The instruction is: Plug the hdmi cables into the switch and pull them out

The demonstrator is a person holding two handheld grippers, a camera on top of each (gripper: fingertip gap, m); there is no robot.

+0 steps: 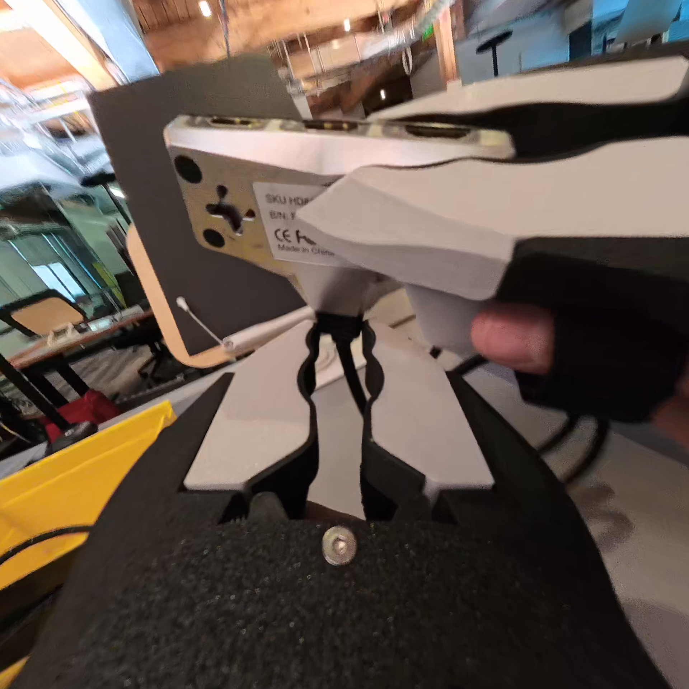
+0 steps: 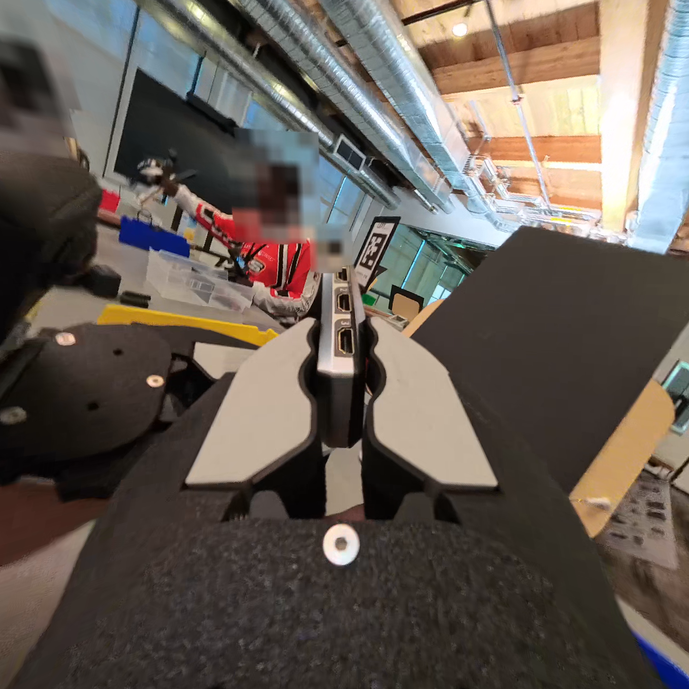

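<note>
The silver HDMI switch (image 1: 231, 164) is held in the air with its labelled underside facing the left wrist view and three empty ports along its top edge. My right gripper (image 1: 358, 160) comes in from the right and is shut on the switch. In the right wrist view the switch (image 2: 337, 358) shows edge-on between the fingers of the right gripper (image 2: 343, 328). My left gripper (image 1: 339, 328) is below the switch, shut on the ribbed black plug of an HDMI cable (image 1: 348, 369). Where the plug meets the switch is hidden behind a right finger.
A dark panel with a tan edge (image 1: 156, 156) stands behind the switch. A yellow bin (image 1: 56, 496) is at the lower left. More black cable (image 1: 566, 443) loops on the grey table. A person in a red jacket (image 2: 279, 268) and clear boxes (image 2: 194, 279) are across the table. The tips of one gripper are about 7 cm away from the tips of the other.
</note>
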